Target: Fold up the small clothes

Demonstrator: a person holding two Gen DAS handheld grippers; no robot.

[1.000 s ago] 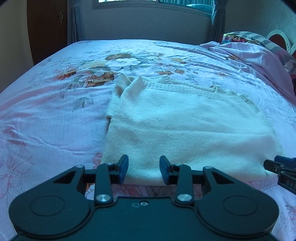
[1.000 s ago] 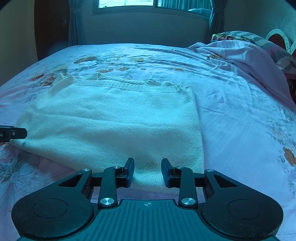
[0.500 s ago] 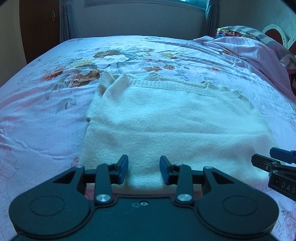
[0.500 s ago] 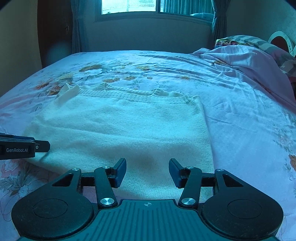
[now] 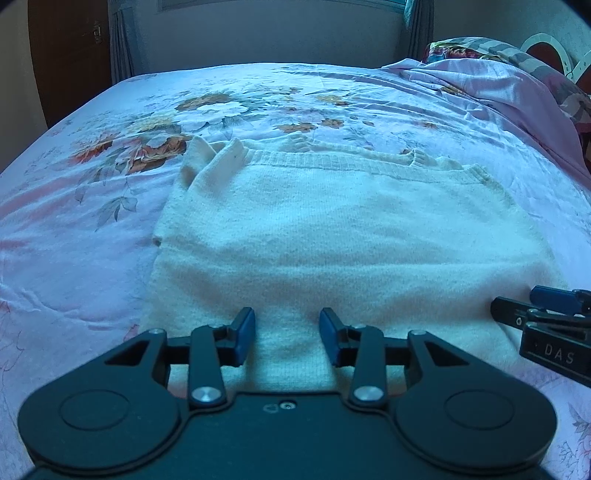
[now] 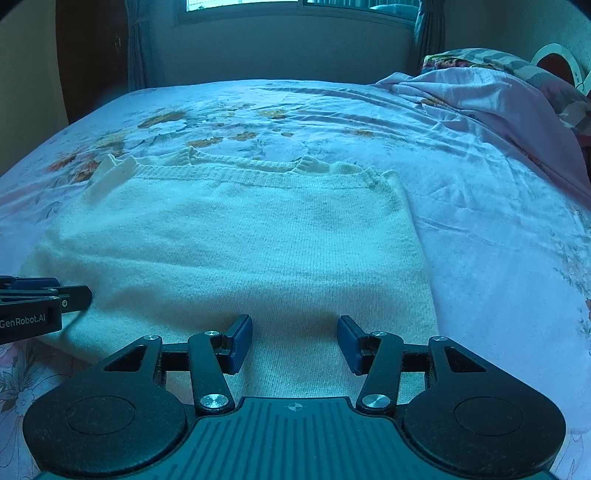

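Observation:
A cream knitted sweater [image 5: 332, 229] lies flat on the flowered bed sheet [image 5: 92, 221], its ribbed hem at the far side and a cuff sticking out at the far left. My left gripper [image 5: 287, 325] hovers open over the sweater's near edge, left of centre, with only the knit showing below the gap. My right gripper [image 6: 294, 328] is open wider over the near edge of the sweater [image 6: 240, 251], close to its right side. Each gripper shows in the other's view: the right gripper [image 5: 535, 310] at the right border, the left gripper [image 6: 55, 295] at the left border.
The bed sheet [image 6: 498, 240] spreads wide around the sweater. A bunched pink cover [image 5: 498, 85] and striped pillows lie at the far right. Beyond the bed are a wall with curtains, a window [image 6: 295, 3] and a dark wooden door [image 5: 70, 55].
The right gripper's jaws have opened wider. Both grippers have edged forward over the sweater's near edge and drawn a little closer to each other. The sweater has not moved.

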